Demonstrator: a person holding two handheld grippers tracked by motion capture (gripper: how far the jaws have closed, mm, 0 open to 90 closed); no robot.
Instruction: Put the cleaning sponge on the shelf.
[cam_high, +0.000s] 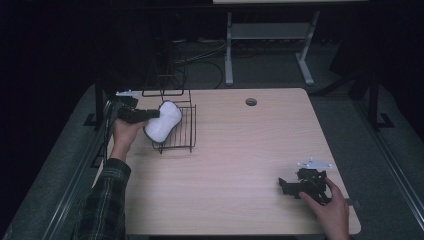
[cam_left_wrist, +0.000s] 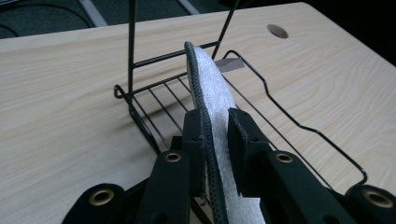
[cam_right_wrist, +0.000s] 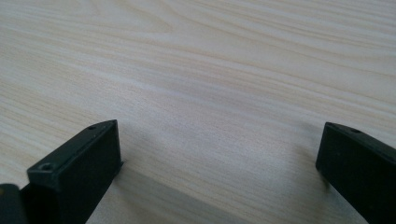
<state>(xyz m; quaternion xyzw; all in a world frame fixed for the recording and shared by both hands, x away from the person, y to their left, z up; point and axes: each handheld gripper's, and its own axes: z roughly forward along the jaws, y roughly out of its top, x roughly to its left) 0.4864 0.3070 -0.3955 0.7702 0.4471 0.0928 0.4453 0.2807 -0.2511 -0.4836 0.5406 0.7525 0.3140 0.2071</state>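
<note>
- Big light wood counter (cam_high: 235, 165) with a round hole (cam_high: 251, 102) near its far edge.
- Black wire rack (cam_high: 182, 131) sits at the counter's far left, with taller wire uprights at its back.
- White insole (cam_high: 163, 121), fuzzy on one face with a dark stitched edge, is up on its edge over the rack. Its long axis runs from the left tongs out across the rack toward the far side; in the left gripper view (cam_left_wrist: 212, 88) the far tip curves up and away.
- Left tongs (cam_high: 152, 114) are clamped tight on the near end of the insole, one jaw on each face.
- Right tongs (cam_high: 284, 186) rest low at the counter's near right, jaws spread wide, holding nothing.
</note>
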